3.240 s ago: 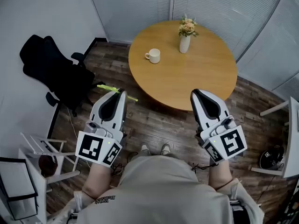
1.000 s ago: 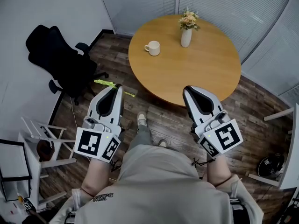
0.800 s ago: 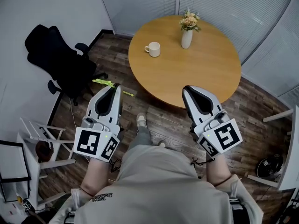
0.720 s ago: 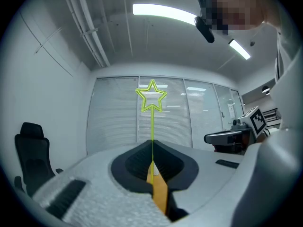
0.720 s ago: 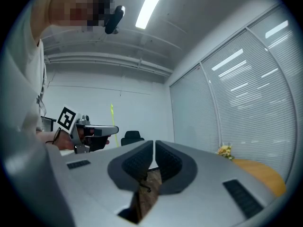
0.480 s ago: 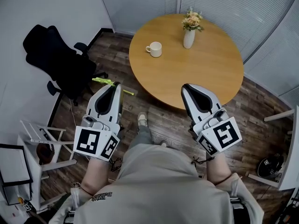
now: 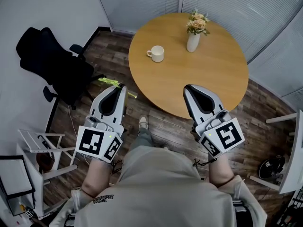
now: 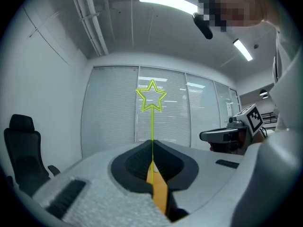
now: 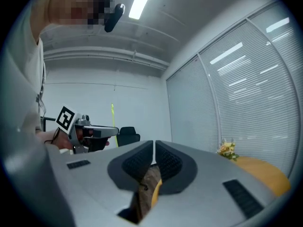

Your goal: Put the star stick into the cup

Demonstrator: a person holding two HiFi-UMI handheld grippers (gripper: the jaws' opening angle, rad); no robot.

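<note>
My left gripper (image 7: 121, 86) is shut on the star stick (image 7: 112, 84), a thin yellow-green wand. In the left gripper view the star stick (image 8: 152, 109) rises from between the closed jaws of my left gripper (image 8: 152, 148), its star outline at the top. A white cup (image 7: 156, 54) stands on the round wooden table (image 7: 208, 79), well ahead of both grippers. My right gripper (image 7: 187, 88) hovers near the table's front edge, jaws closed and empty; the right gripper view shows my right gripper (image 9: 154, 147) with its pads nearly touching.
A white vase with flowers (image 7: 194, 38) stands on the table behind the cup. A black office chair (image 7: 49, 65) is at the left. A white rack (image 7: 40, 148) stands at lower left. Window blinds (image 7: 227, 4) curve behind the table.
The view has shifted slightly as the person steps closer; the table and cup sit a little lower in frame. Both grippers keep their pose and the stick stays held.
</note>
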